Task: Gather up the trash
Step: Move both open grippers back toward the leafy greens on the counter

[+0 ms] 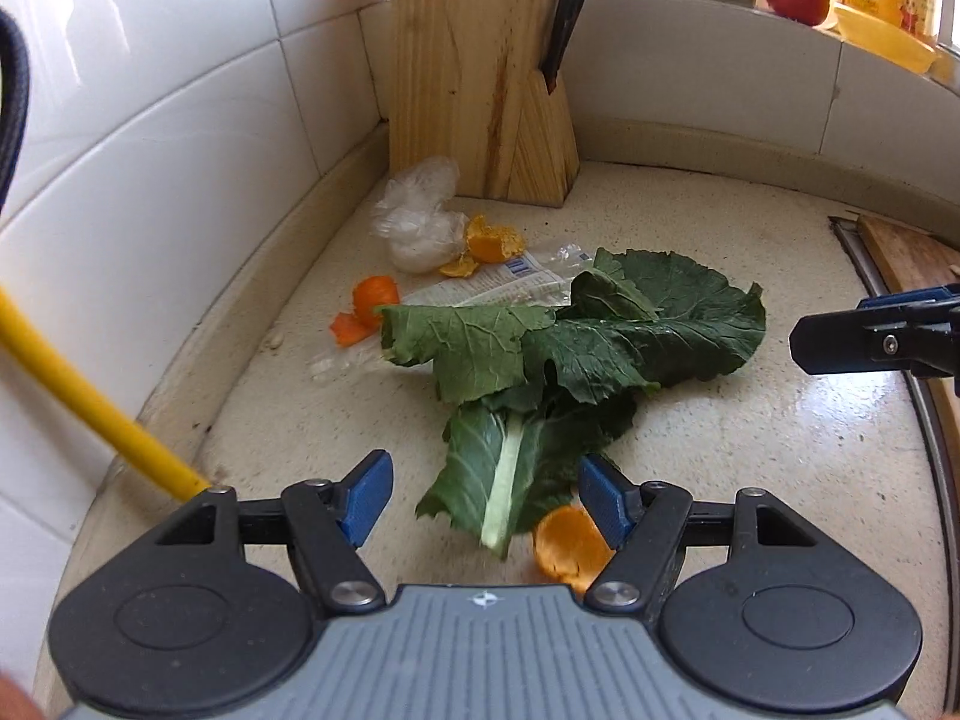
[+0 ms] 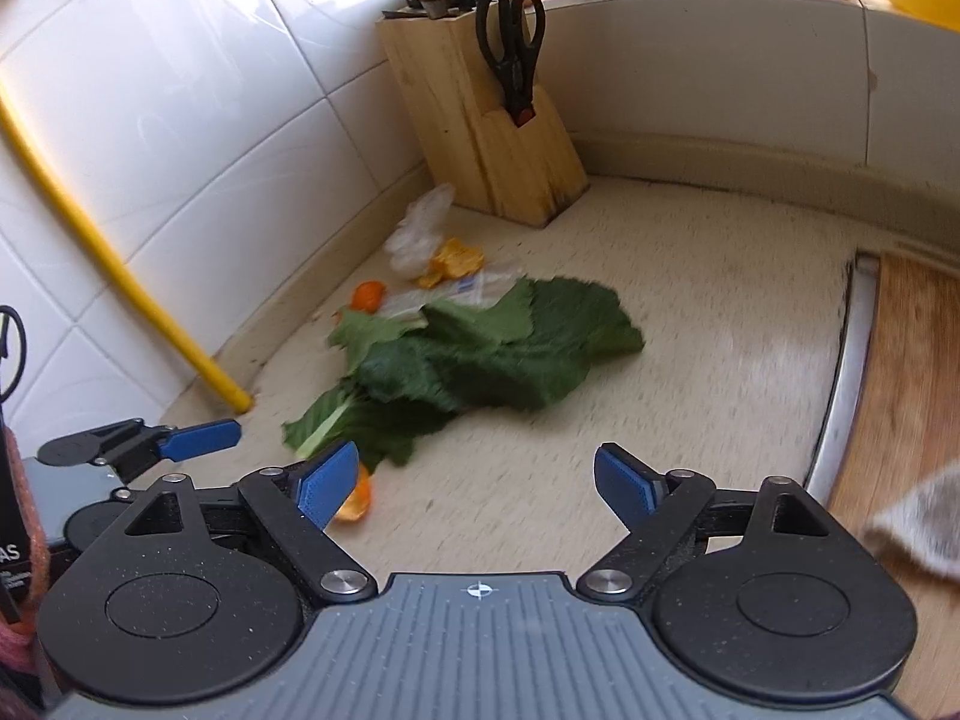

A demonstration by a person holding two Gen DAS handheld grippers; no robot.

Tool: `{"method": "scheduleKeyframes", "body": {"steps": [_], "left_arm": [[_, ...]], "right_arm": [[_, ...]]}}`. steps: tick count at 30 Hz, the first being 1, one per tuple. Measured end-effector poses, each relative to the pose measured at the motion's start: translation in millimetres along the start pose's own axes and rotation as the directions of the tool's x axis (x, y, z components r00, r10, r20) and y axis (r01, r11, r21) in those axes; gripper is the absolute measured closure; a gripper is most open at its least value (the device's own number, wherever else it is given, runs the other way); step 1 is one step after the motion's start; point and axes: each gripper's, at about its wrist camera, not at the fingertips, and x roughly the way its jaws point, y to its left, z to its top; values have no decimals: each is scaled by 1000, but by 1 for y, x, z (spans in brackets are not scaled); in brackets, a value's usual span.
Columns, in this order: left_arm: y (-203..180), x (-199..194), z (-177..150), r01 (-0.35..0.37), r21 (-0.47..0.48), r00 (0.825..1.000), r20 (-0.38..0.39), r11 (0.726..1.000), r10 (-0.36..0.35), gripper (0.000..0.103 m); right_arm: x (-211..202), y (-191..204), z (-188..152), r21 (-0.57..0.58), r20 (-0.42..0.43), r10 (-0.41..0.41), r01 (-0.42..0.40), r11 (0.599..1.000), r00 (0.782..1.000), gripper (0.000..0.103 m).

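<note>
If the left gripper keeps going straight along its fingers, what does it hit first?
Most likely the green leaf: its pale stalk end lies between the open left gripper fingers. An orange peel sits just beside it. Depth is uncertain.

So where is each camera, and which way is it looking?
Left wrist: sits on the left tool, looking down at the leaves, peels and knife block; its open blue fingers show, and the right tool's fingertip at the right edge.
Right wrist: sits on the right tool, looking down at the counter; its open fingers show, with the left tool at the left edge.
Both share the leaves, peels, block and yellow pipe.
</note>
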Motion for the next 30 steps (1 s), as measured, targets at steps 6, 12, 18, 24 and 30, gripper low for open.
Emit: {"method": "scheduleKeyframes", "body": {"steps": [6,12,18,24,30], "left_arm": [[4,18,9,20,-1,1000,-17,1000,-20,38],[9,27,13,22,-15,999,-30,1000,-22,38],[13,36,16,31,-20,999,-45,999,-32,38],[15,41,19,38,-21,998,-53,999,-39,38],[17,46,19,45,-21,997,-61,999,-46,38]], "right_arm": [[19,-5,15,-22,6,-39,39,999,999,13],[34,0,21,-106,6,-47,47,993,999,12],[45,13,30,-236,21,-48,51,970,999,12],[59,19,36,-303,-4,-41,38,952,999,12],[74,23,41,-354,-33,-35,21,935,999,12]]}}
